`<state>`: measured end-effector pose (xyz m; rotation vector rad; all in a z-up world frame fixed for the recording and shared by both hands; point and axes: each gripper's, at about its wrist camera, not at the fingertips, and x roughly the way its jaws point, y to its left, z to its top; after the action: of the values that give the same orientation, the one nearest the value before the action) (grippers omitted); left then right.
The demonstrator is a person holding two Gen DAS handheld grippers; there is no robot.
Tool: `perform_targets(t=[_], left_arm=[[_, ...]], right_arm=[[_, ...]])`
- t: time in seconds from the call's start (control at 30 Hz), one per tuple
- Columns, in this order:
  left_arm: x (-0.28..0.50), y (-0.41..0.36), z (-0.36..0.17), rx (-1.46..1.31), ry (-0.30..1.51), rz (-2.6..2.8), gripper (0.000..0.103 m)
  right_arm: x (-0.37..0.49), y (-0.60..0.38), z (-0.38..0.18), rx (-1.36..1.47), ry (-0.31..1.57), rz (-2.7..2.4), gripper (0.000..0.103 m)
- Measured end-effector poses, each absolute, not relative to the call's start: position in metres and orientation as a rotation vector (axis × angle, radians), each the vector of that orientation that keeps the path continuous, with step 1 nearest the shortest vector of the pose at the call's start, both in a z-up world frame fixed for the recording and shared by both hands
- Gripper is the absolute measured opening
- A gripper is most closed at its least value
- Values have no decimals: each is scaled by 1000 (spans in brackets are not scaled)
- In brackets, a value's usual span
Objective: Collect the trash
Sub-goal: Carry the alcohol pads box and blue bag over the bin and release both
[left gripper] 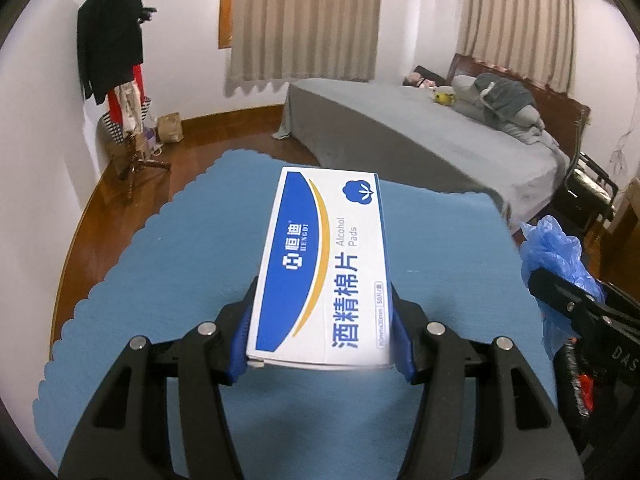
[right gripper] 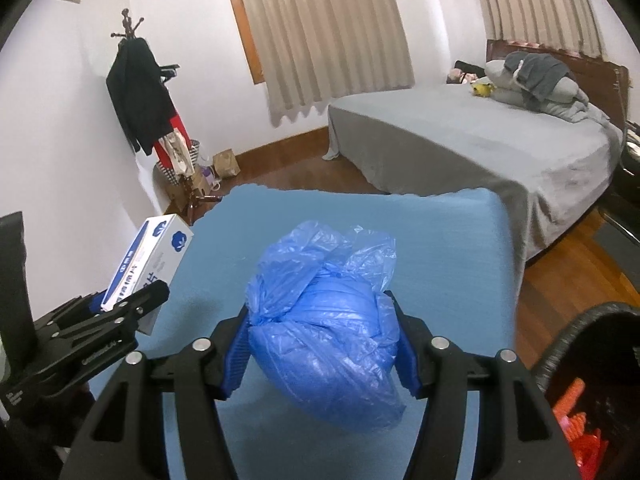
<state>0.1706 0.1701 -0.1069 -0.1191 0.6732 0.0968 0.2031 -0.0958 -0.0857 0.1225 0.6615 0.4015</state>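
Note:
My left gripper [left gripper: 322,320] is shut on a white and blue alcohol pads box [left gripper: 324,264], held above the blue table cloth [left gripper: 160,280]. The box also shows at the left of the right wrist view [right gripper: 150,260]. My right gripper [right gripper: 322,328] is shut on a crumpled blue plastic bag [right gripper: 324,328], held above the cloth [right gripper: 448,256]. The bag also shows at the right edge of the left wrist view [left gripper: 560,256].
A black bin [right gripper: 576,332] with red and orange trash inside stands at the lower right, beside the table. A grey bed [left gripper: 420,132] lies beyond the table. A coat stand [left gripper: 116,60] with clothes is at the far left wall.

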Motion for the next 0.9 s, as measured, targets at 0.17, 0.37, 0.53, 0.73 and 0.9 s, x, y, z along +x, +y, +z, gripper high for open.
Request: perform_targets(t=[0.17,0.37,0.53,0.73,0.9], left_arm=[[156,144,-94,-114,654,44,54],[140,108,-81,-108,635,-33,54],[130,82,-70,-105,613,-87,54],[117,50,-57,-89,584,-152,54],[111,30,-51,-72,571,-199,54]], right_arm=[[181,-125,-73,140,638,372,60],[157,-153,-57,149,598,335,60],[138,-176,-47,159,568,300,60],[119,-202,-39,162,539,256,60],[105,-225,-34,170,524,212,60]])
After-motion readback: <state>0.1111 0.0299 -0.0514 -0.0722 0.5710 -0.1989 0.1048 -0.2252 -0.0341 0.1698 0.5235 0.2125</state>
